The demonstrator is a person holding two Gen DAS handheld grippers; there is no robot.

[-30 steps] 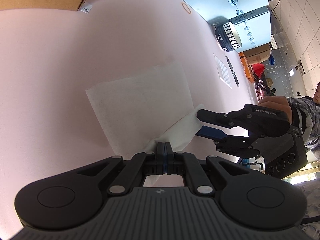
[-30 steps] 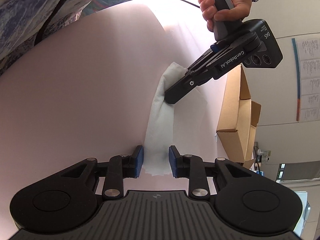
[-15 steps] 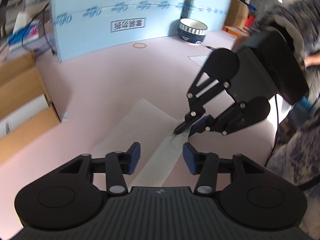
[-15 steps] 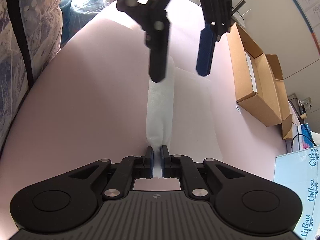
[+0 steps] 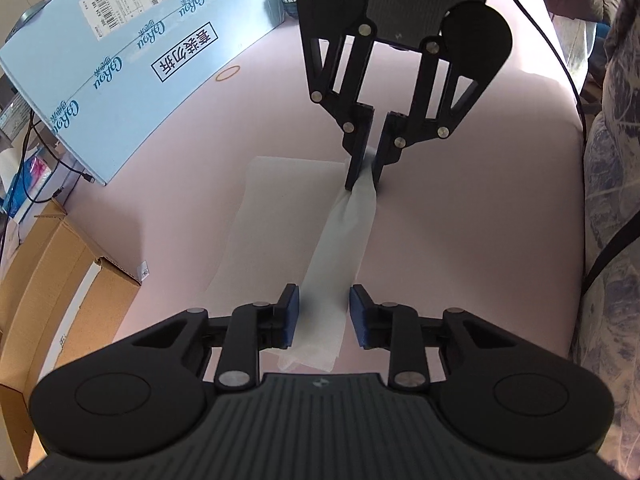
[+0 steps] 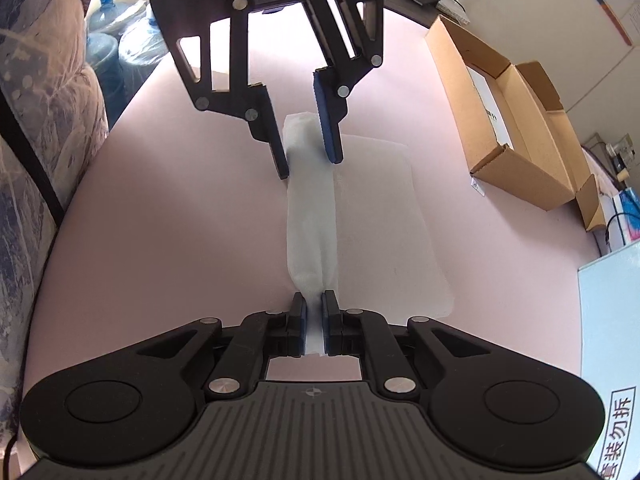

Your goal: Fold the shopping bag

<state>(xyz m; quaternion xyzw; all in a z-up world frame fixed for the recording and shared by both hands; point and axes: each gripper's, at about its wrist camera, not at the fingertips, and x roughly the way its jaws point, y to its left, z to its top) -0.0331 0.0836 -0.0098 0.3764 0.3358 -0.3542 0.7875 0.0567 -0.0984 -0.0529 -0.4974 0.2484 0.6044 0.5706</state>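
Two grippers are seen facing each other across a pink table [image 5: 460,220], with a white shopping bag [image 5: 280,216] lying flat between them. One long edge of the bag is raised off the table as a narrow band that runs from one tool to the other. The left gripper [image 5: 323,318] is spread, its blue pads [image 5: 291,312] set apart on either side of the near end of that band without pressing it. The right gripper [image 6: 314,326] is pressed together on the opposite end, the white material being pinched between its pads. A cardboard box [image 5: 60,280] is seen at the table edge on the bag's flat side, and a light blue board [image 5: 132,64] is stood beyond it. Patterned fabric of a person's clothing [image 5: 612,240] is visible at the other edge.
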